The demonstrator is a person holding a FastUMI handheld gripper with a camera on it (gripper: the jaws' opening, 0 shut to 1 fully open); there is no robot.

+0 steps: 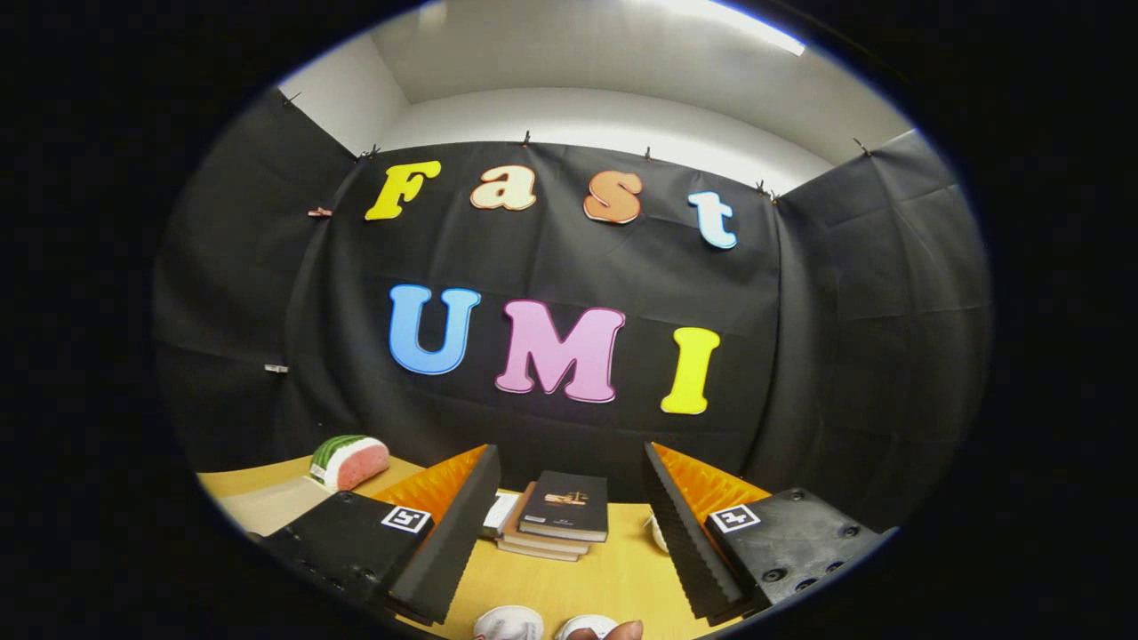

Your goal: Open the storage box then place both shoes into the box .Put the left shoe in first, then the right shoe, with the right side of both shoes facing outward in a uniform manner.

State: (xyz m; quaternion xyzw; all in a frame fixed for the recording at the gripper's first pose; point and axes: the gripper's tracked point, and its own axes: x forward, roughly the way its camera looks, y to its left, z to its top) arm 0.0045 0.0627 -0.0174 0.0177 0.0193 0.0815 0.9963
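My gripper is open, its two black fingers with orange ribbed backs spread wide above the wooden table. Nothing lies between the fingers. Below and between them, at the near table edge, two rounded white shapes peek up; they look like the toes of the shoes, but too little shows to be sure. A fingertip of a person's hand touches the right one.
A stack of books with a dark cover on top lies on the table just beyond the fingers. A watermelon-slice toy sits on a pale mat to the left. A small white object peeks out behind the right finger.
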